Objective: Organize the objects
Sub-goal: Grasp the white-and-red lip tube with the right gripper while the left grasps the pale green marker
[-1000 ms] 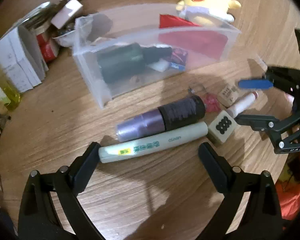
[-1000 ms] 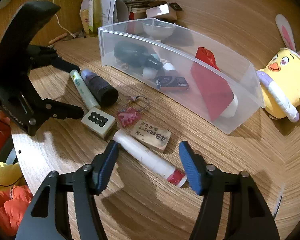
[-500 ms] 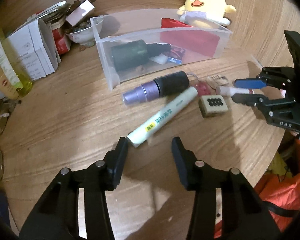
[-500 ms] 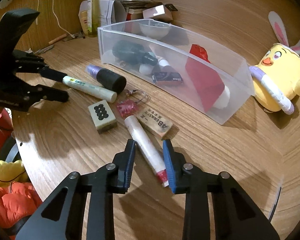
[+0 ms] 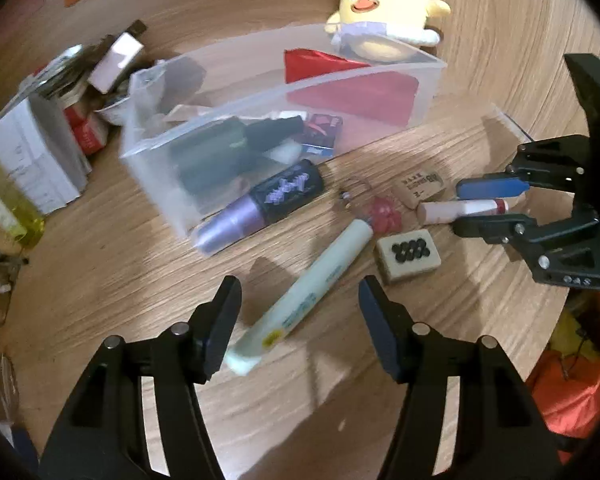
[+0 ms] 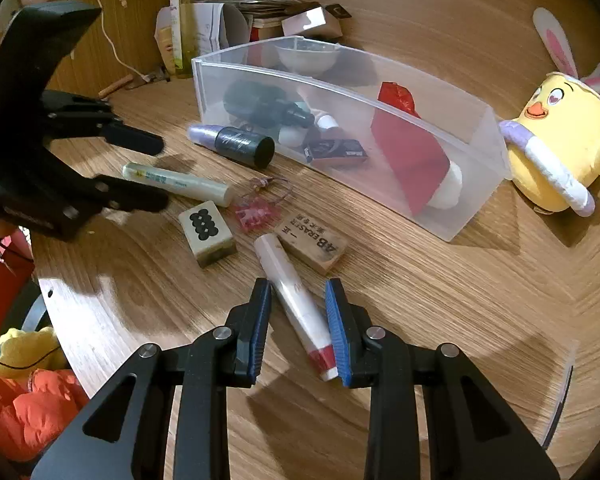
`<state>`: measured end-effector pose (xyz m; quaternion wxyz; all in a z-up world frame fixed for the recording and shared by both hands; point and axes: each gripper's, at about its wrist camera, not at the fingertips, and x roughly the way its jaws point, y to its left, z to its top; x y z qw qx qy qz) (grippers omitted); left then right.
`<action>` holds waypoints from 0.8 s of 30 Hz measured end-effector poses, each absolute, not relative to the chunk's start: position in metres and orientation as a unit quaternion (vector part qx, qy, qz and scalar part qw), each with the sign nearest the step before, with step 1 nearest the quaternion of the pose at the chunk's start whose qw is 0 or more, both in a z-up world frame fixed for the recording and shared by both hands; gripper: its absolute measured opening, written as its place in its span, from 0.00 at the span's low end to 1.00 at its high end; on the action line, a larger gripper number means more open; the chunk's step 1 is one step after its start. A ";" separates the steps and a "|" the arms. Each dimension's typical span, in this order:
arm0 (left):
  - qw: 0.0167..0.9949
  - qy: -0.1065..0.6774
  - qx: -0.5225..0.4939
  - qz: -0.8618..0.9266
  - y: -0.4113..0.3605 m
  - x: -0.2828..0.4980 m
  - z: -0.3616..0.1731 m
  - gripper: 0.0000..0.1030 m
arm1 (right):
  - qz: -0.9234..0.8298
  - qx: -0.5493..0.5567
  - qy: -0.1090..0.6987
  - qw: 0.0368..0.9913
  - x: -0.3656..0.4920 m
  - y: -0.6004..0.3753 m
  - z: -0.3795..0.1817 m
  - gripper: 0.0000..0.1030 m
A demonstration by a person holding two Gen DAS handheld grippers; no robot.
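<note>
A pale green tube [image 5: 300,296] lies slanted on the wooden table [image 5: 100,272], its lower end beside the left pad of my left gripper [image 5: 300,320]. Those jaws are opening and the right pad stands clear of the tube. In the right wrist view the left gripper [image 6: 162,172] straddles the same green tube [image 6: 180,182]. My right gripper [image 6: 298,286] is shut on a white tube with a red cap [image 6: 296,300], which sits diagonally between the blue pads. The left wrist view shows that gripper [image 5: 458,208] on the white tube [image 5: 452,211].
A clear bin [image 6: 480,152] holds a dark bottle, a red packet and small items. Beside it lie a purple bottle with a black cap [image 5: 268,204], a mahjong tile [image 5: 408,256], an eraser [image 6: 312,242] and a pink charm [image 6: 256,212]. A yellow chick plush [image 6: 556,140] sits behind.
The right jaws closed onto the white tube. The left jaws narrowed, then widened again, and the green tube swung to a steeper slant between them.
</note>
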<state>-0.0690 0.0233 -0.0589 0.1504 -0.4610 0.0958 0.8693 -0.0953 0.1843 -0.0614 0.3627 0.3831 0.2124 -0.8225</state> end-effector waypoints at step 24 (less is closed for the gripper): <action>0.105 0.012 -0.425 0.899 0.004 -0.031 -0.048 0.14 | -0.850 0.363 0.136 0.357 -0.086 0.211 -0.040 0.14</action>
